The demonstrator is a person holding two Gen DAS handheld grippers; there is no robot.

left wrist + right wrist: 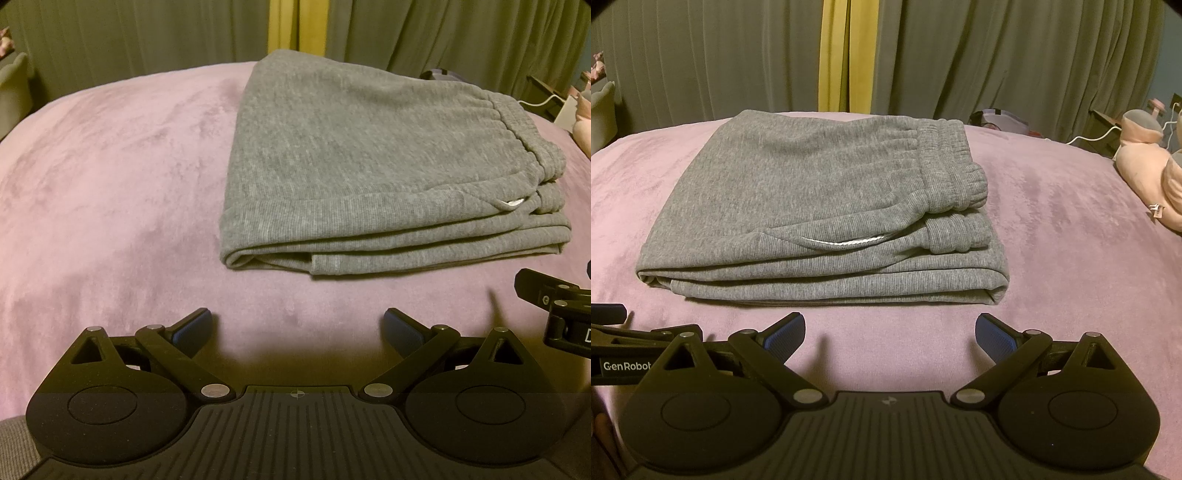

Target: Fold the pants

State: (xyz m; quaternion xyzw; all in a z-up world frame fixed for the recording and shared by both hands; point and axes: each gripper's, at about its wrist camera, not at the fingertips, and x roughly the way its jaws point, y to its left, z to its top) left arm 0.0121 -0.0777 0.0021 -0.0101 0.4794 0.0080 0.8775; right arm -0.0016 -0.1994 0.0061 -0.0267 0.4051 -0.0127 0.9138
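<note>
Grey pants (812, 206) lie folded in a stack on the pink blanket (1071, 258), probably nearer its far edge. Left gripper (297, 328) and right gripper (890, 332) hover near, jaws spread, empty.

Open bed (1071, 240) lower centre, before your jaws. Folded pants (820, 206) fill mid-frame. Plush toy (1145, 166) blocks far right. Curtain (960, 55) closes the top.

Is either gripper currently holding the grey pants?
No, the left gripper and right gripper sit open, short of the folded pants.
</note>
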